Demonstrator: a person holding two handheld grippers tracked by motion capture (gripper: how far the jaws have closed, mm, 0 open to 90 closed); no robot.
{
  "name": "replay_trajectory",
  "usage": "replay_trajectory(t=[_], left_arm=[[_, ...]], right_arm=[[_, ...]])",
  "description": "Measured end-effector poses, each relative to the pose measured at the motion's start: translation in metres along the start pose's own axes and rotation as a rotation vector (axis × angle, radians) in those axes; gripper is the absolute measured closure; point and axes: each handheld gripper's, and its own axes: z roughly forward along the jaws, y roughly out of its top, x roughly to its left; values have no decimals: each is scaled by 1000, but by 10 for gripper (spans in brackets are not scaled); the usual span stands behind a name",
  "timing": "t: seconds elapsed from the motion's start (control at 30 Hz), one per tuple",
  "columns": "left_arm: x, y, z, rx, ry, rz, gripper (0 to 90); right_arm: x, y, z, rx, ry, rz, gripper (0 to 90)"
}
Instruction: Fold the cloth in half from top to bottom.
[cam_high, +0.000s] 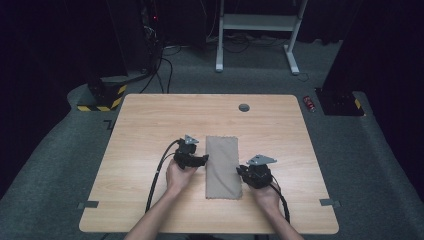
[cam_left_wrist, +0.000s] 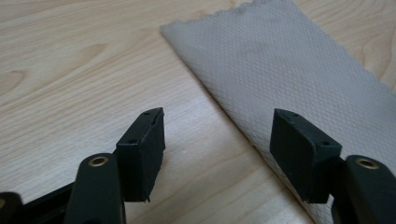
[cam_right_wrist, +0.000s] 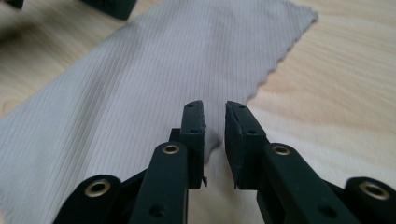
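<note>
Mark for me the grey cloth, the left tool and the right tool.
Grey rectangular woven cloth (cam_high: 223, 165), high view, middle of its flat surface.
Left tool (cam_left_wrist: 217, 149), left gripper view, midway between its two wide-apart black jaws.
Right tool (cam_right_wrist: 215, 140), right gripper view, narrow gap between its jaws at the cloth's edge.

The cloth lies flat on the tabletop, lengthwise front to back, a little toward the near edge. The left claw sits at its left edge, the right claw at its right edge, nearer the person. Behind the cloth, a round grommet sits near the tabletop's far edge.
</note>
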Motion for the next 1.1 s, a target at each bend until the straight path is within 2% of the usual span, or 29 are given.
replay_trajectory(t=[0.13,0.27,0.43,0.6,0.7,0.77,0.83,0.87,0.93,1.03,1.1], left_arm=[[-5,-5,2,19,23,23,359],[-9,-7,-1,37,72,84,359],[-8,-9,-5,36,75,67,358],[3,-4,-3,-19,39,-8,376],[8,6,4,-16,49,-6,380],[12,13,7,-12,43,-26,381],[16,17,9,-42,38,-53,395],[18,19,11,-33,41,-61,397],[21,24,18,-6,54,-64,387],[24,30,25,-13,52,-99,388],[22,34,29,-5,58,-95,388]], right_arm=[[0,9,12,30,-4,-18,793],[-2,13,15,58,-20,-43,815],[-6,19,17,89,-25,-90,804],[-19,28,16,44,-8,-39,784],[-29,33,25,45,-14,-8,764],[-36,36,30,42,-20,33,755],[-44,39,32,9,-17,81,750],[-46,40,33,14,-15,96,749],[-49,45,36,15,-22,102,749],[-53,54,43,37,-39,99,753],[-54,58,45,35,-57,99,761]])
